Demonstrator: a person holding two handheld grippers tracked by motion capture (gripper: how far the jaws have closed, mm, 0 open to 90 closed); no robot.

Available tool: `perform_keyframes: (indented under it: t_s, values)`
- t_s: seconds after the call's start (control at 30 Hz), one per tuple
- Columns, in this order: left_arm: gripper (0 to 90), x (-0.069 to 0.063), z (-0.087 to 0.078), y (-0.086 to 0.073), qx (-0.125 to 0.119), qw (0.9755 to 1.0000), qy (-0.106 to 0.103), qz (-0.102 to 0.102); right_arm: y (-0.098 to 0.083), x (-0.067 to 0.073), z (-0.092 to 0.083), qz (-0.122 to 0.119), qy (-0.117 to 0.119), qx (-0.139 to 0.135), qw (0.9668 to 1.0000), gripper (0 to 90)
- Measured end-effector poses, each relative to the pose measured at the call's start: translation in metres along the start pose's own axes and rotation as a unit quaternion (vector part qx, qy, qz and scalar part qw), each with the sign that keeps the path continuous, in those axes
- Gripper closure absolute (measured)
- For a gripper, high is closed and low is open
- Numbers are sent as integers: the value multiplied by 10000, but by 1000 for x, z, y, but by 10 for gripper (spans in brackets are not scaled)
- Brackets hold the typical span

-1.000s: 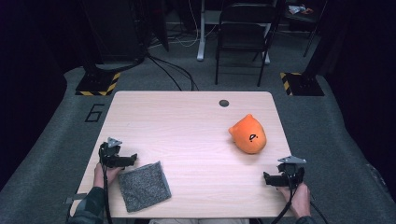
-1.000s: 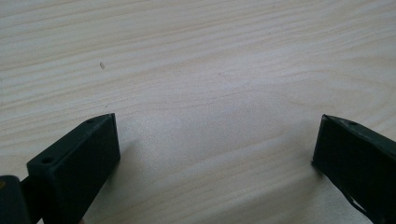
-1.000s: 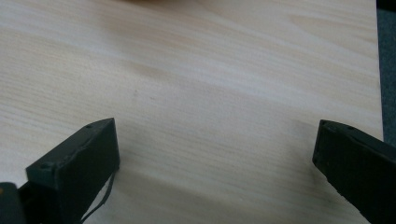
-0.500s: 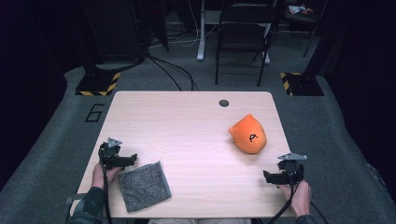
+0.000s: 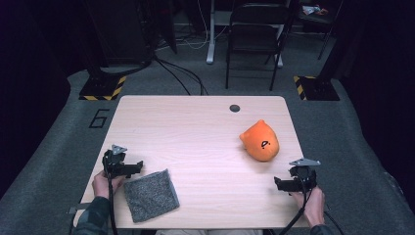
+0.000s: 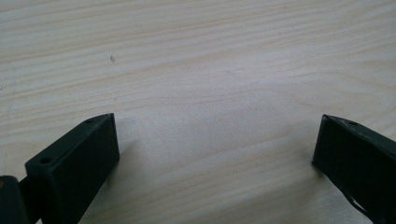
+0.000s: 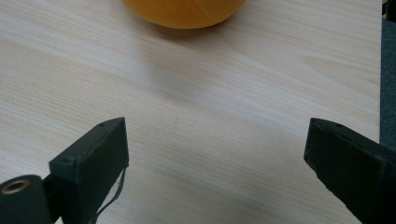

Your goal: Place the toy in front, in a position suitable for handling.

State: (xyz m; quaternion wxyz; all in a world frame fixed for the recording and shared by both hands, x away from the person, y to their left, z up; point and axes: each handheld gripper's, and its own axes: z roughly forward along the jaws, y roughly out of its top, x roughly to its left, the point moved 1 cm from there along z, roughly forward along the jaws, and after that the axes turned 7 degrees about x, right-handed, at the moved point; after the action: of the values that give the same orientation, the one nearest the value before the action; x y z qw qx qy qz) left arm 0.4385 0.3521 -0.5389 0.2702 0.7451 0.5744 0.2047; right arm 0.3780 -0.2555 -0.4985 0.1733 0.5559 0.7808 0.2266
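An orange plush toy (image 5: pixel 260 140) with a black mark lies on the right side of the wooden table (image 5: pixel 195 142). Its rounded underside shows at the top of the right gripper view as the orange plush toy (image 7: pixel 184 11). A grey folded cloth (image 5: pixel 150 195) lies near the front left edge. My left gripper (image 5: pixel 138 167) rests just above the cloth, jaws wide apart over bare wood, and it is open (image 6: pixel 215 140). My right gripper (image 5: pixel 277 183) sits at the front right, below the toy, open (image 7: pixel 217 140) with nothing between its jaws.
A small dark round grommet (image 5: pixel 235 108) sits in the table near its far edge. A black folding chair (image 5: pixel 254 44) and cables stand on the floor beyond the table. The table's right edge (image 7: pixel 380 70) lies close to my right gripper.
My right gripper has shifted slightly toward the front edge of the table. The left gripper, the cloth and the toy have stayed put.
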Motion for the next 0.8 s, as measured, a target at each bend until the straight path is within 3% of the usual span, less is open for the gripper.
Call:
perform_keyframes:
  t_s: [0.4, 0.8]
  values:
    - [0, 2, -1, 0, 48, 10000, 35, 25, 11, 1, -10, 66, 129, -199, 9997, 59]
    - [0, 2, 0, 0, 36, 10000, 29, 6, 38, 0, -20, 12, 128, -532, 9985, 61]
